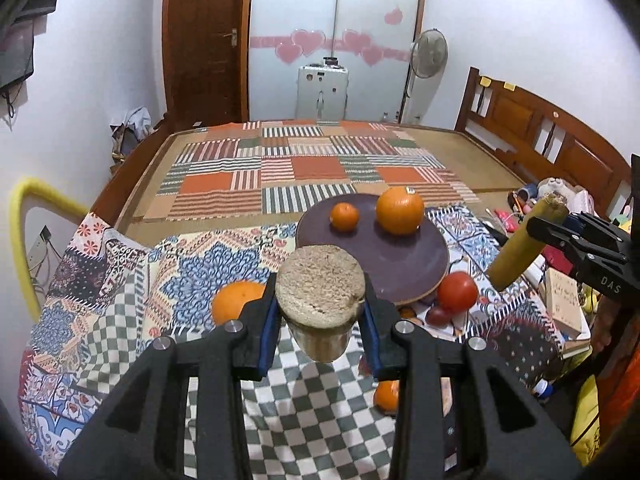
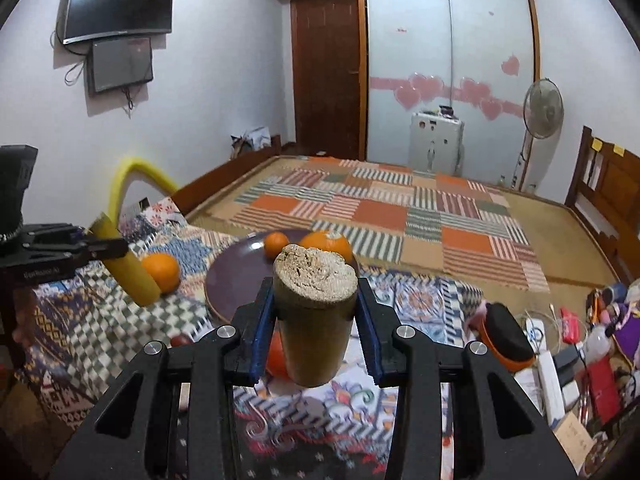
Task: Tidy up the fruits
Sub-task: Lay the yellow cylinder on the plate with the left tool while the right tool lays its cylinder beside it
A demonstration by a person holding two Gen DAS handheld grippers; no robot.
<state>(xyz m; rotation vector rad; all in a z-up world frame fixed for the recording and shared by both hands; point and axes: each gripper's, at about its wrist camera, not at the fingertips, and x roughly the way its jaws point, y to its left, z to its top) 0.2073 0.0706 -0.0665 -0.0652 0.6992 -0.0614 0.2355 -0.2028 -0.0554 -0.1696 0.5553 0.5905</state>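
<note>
Clamped in each set of jaws is a sugarcane piece (image 1: 322, 300) (image 2: 316, 312) — both should be kept firmly gripped and set gently on the plate (image 1: 404, 264), beside the oranges (image 1: 400, 210).

A wooden door (image 1: 204, 40) is seen at the upper left of the left wrist view, with a frosted sliding wardrobe (image 1: 336, 20) bearing pink heart stickers just right of it. A white appliance (image 1: 322, 92) and a standing fan (image 1: 429, 54) are placed before the wardrobe. A striped patchwork mat (image 1: 304, 168) is spread over the bed at mid-frame, and a wooden headboard (image 1: 540, 128) is seen at the right. Two screens (image 2: 118, 28) are mounted on the wall at the upper left of the right wrist view.
</note>
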